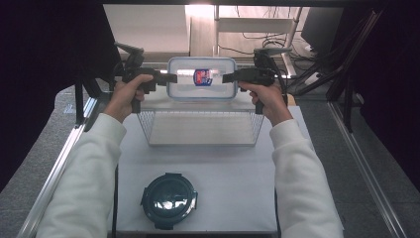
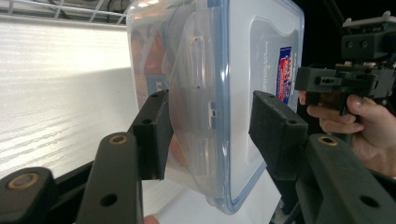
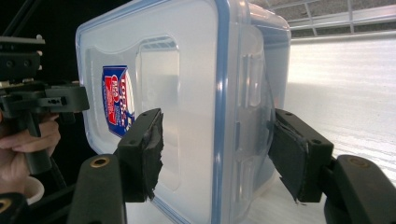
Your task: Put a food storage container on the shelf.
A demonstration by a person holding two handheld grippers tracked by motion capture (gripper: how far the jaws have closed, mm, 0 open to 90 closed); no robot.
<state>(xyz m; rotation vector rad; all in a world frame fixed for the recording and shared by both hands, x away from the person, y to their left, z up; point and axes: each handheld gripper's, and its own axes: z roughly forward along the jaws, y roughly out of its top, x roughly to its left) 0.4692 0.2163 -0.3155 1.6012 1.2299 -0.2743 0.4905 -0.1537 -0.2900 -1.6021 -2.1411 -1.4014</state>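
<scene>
the left gripper [image 1: 171, 77] sat at the upper left of the high view, its jaws half wide around the left end of the clear box [image 1: 202, 78] with the blue-edged lid. one pad touched; a gap showed at the other. the box hung in the upper middle, over the far edge of the wire basket [image 1: 200, 145], with open room under it. the right gripper [image 1: 227, 78] was at its right end; pads looked close, but i cannot tell if they pressed.
</scene>
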